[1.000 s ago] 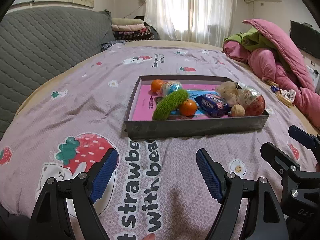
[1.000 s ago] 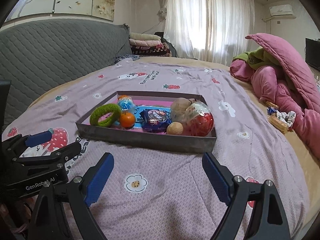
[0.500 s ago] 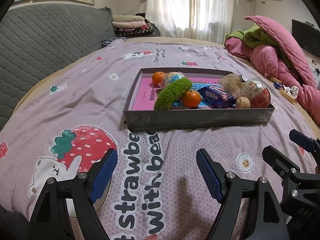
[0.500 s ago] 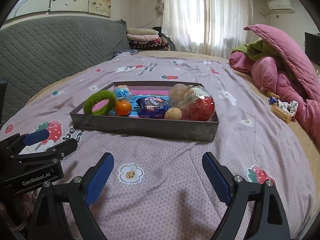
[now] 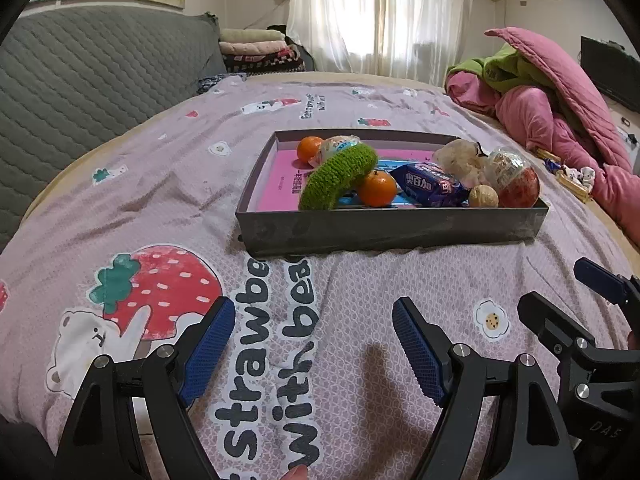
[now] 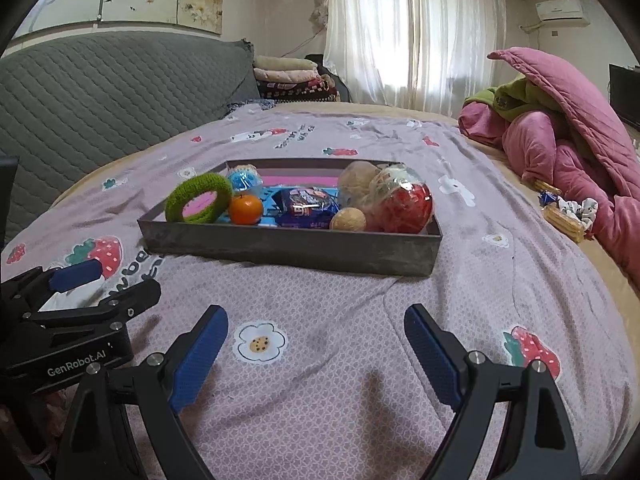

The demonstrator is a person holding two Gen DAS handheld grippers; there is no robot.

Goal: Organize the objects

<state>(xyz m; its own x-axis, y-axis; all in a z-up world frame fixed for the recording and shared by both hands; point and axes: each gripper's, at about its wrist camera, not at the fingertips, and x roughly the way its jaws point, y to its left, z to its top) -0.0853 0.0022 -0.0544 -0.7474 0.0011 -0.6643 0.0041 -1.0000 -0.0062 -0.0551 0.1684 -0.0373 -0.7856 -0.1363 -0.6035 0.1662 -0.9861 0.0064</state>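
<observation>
Blue-padded black left gripper and right gripper are held wide apart, nothing gripped, low over the pink strawberry-print bedsheet. Just beyond, a shallow grey rectangular tray is seen holding a green knitted ring, orange tangerine, blue snack packet, walnut and a red-and-clear plastic egg. Pink quilt lies far right.

Left gripper and right gripper: black angular frames, silver screws at the joints, blue textured pads; white "GenRobot.AI" lettering on the left body, seen from the right wrist
</observation>
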